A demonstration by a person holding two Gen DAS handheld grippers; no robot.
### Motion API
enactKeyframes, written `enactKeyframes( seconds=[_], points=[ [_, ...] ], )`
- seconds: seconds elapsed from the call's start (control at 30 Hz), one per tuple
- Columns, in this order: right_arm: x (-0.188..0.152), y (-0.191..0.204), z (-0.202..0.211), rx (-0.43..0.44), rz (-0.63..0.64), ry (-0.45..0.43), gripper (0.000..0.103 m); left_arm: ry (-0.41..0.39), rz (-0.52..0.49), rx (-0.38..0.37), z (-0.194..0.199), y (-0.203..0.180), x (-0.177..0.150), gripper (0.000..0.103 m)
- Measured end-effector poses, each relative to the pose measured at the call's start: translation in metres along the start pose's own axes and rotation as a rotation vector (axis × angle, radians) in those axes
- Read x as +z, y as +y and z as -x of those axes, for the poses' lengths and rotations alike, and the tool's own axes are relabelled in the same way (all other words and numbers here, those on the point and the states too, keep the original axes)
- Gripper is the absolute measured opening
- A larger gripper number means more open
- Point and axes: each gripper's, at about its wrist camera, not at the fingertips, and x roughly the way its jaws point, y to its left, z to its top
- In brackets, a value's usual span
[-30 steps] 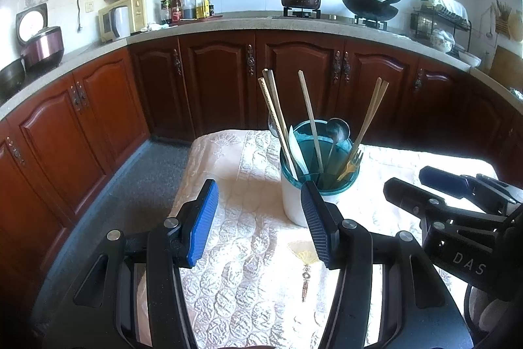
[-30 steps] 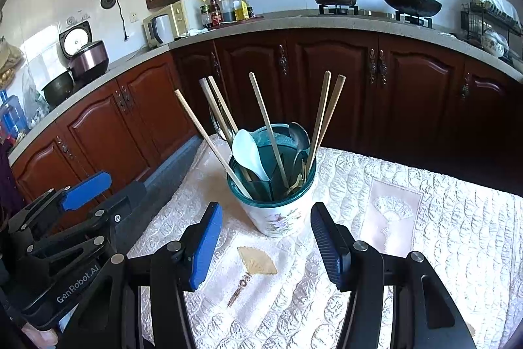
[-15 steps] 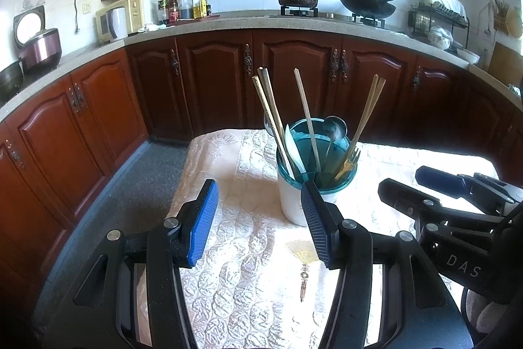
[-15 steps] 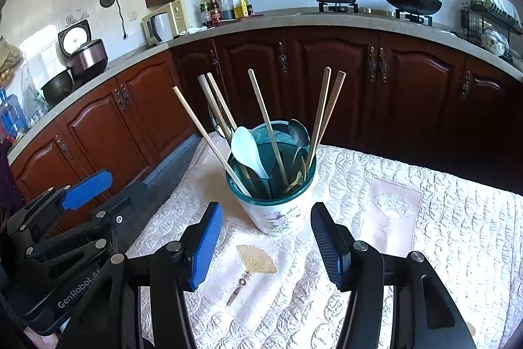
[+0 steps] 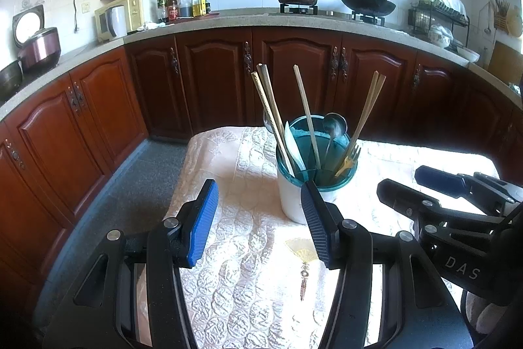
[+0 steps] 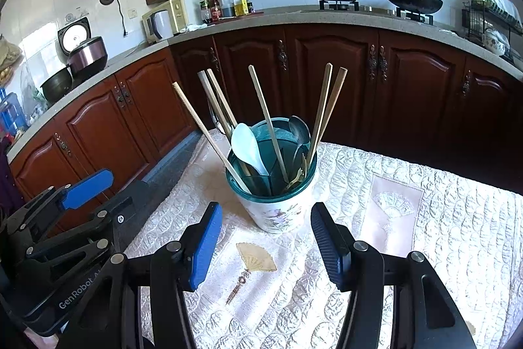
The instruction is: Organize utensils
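Quilted tablecloth (image 6: pixel 425 251) carries utensil holder (image 6: pixel 278 205) just beyond both grippers' spread, empty fingers (image 6: pixel 204 244).

Between the earlier frames and the present one, the utensil holder (image 5: pixel 315 182) sits slightly lower and nearer in the left wrist view and marginally lower in the right wrist view (image 6: pixel 278 185), a small shift of framing only; its contents show no rearrangement.
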Motion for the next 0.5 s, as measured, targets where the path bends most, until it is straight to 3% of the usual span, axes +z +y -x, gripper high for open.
enactKeyframes(
  seconds=[0.5],
  points=[
    [-0.0022,-0.0065,-0.0023,-0.005,-0.010,0.009,0.054,-0.008,-0.006,-0.005,-0.0034,-0.0015,-0.0031,0.052]
  ],
)
